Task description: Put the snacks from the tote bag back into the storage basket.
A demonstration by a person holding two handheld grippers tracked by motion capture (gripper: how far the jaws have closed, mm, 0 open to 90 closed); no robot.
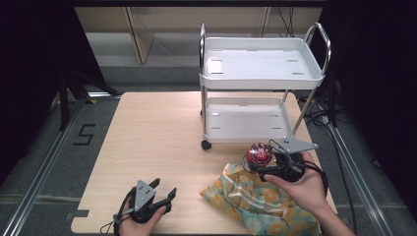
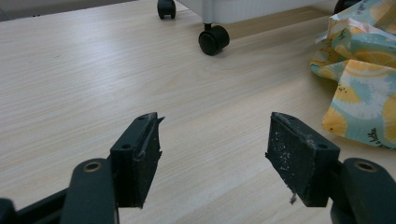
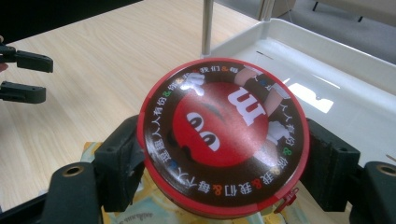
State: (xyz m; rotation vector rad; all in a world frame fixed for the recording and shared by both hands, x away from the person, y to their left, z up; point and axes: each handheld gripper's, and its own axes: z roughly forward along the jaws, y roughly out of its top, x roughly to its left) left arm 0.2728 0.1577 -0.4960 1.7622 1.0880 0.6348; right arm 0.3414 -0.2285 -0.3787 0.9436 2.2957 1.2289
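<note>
Candy tin [image 3: 224,140], round and flat with a red rim, sits clamped between the jaws of the right hand-held gripper [image 1: 265,164], raised just above the near edge of the patterned cloth [image 1: 255,201] and close in front of the white cart [image 1: 260,73]. It looks stiff and light, probably thin metal or plastic, with a glossy lid that could slip; taking it across the rim, as now, seems the sound hold, since the flat faces offer nothing to pinch. A small red tab at the rim suggests a seal. The lid shows a red cartoon face, a large "m" and a ring of Chinese characters broken by "&" signs. Left of the cloth, the left hand-held gripper [image 1: 164,194] hangs released, jaws wide apart, low over the tabletop [image 1: 157,132], grasping nothing.
</note>
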